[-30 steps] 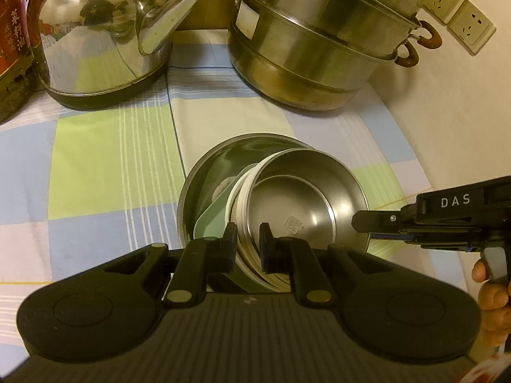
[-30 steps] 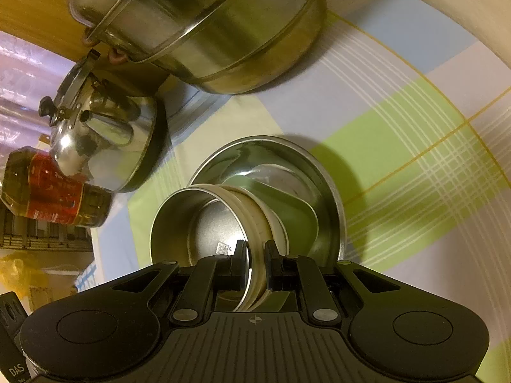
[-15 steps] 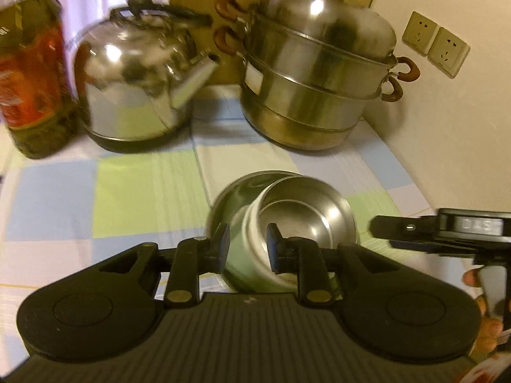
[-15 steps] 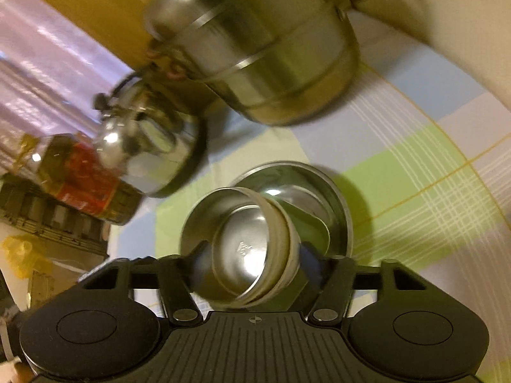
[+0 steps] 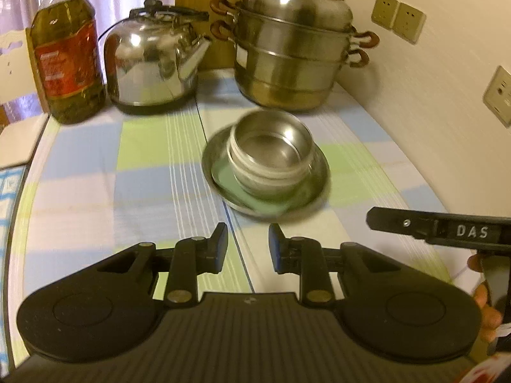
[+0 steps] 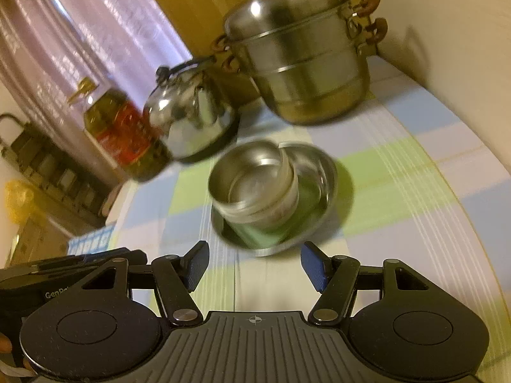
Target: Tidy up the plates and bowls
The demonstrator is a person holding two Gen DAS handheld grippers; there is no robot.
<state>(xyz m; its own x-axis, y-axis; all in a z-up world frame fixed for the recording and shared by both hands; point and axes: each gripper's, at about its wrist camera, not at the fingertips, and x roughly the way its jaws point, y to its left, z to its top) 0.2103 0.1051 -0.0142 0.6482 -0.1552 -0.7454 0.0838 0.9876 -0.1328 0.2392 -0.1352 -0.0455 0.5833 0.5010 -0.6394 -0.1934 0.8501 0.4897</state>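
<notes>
A steel bowl [image 5: 271,146] sits in a white bowl [image 5: 242,164], on a pale green plate [image 5: 230,182], all inside a wide steel plate [image 5: 319,178] on the checked cloth. My left gripper [image 5: 247,245] hovers short of this stack, its jaws opening with nothing between them. The right gripper [image 5: 377,218] shows side-on at the right edge, with fingers of a hand below it. In the right wrist view the steel bowl [image 6: 252,175] leans in the steel plate [image 6: 330,172]. My right gripper [image 6: 254,265] stands open and holds nothing, well back from the stack.
Behind the stack stand a steel kettle [image 5: 153,63], a tiered steamer pot [image 5: 287,57] and an oil bottle [image 5: 67,57]. A wall with sockets [image 5: 399,16] runs along the right side. A white board [image 5: 19,140] lies at the cloth's left edge.
Both grippers were shut on the steel bowl's rim a second ago. They have let go, opened and drawn back and up, so the stack now lies farther off.
</notes>
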